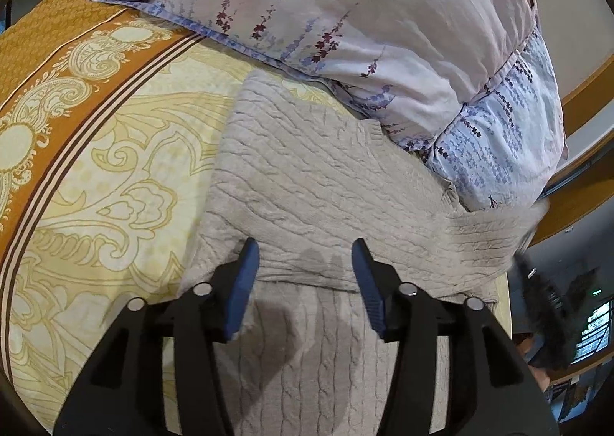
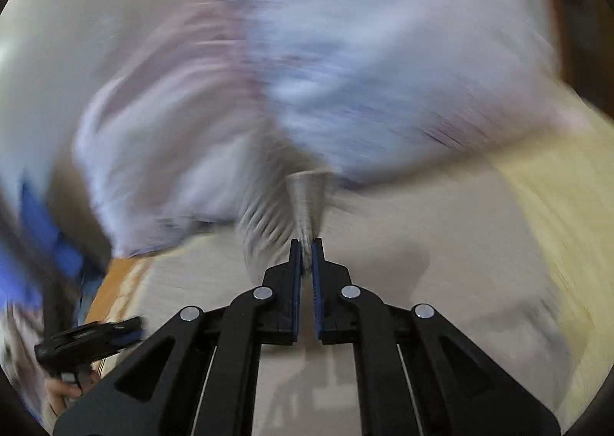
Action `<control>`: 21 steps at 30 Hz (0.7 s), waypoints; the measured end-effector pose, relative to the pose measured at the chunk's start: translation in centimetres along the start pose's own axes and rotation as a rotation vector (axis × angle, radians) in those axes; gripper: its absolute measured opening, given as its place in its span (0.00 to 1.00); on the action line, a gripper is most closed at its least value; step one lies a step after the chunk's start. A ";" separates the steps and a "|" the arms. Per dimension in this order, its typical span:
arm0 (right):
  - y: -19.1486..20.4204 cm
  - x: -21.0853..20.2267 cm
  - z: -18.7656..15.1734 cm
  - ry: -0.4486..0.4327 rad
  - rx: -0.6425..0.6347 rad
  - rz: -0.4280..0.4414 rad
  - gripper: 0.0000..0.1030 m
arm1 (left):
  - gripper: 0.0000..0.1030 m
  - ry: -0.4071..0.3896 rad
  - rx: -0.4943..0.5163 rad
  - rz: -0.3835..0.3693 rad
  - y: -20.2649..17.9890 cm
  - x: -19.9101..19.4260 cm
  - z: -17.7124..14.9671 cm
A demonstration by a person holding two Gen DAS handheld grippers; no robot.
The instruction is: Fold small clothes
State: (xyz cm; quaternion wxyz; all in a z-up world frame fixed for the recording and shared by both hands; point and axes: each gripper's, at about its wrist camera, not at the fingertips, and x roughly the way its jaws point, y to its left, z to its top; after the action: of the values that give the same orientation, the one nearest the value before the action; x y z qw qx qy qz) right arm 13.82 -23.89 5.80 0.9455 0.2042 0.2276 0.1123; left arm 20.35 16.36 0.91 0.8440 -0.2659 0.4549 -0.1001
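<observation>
A beige cable-knit sweater [image 1: 307,182] lies on the bed, its upper part folded over its lower part. My left gripper [image 1: 305,255] is open and empty, hovering just above the fold edge. In the blurred right wrist view my right gripper [image 2: 306,244] is shut on a bunched strip of the sweater [image 2: 309,198] and holds it up off the bed. The sweater's right sleeve [image 1: 495,236] stretches toward the right edge of the left wrist view, where the blurred right gripper [image 1: 537,267] shows.
A yellow and orange patterned bedspread [image 1: 96,167] covers the bed. A floral pillow [image 1: 345,14] lies against the sweater's far side. A wooden bed frame [image 1: 587,90] runs at the right. The left gripper's body [image 2: 88,340] shows low left in the right wrist view.
</observation>
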 end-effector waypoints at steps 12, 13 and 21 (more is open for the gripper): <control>-8.1 0.5 1.1 0.149 0.283 0.056 0.43 | 0.62 0.003 0.002 -0.006 -0.4 0.1 0.1; -8.0 1.2 1.0 0.184 0.280 0.040 0.43 | 0.62 0.004 -0.001 -0.007 -0.4 0.1 0.1; -7.2 2.5 -0.1 0.181 0.241 0.052 0.06 | 0.65 0.004 0.005 -0.009 -0.5 0.2 0.0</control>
State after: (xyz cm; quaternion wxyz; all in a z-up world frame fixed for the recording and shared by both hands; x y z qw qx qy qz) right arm 16.80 -29.50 1.57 0.8864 0.3112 0.3184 0.1268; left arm 20.54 15.84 1.04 0.8432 -0.2656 0.4553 -0.1054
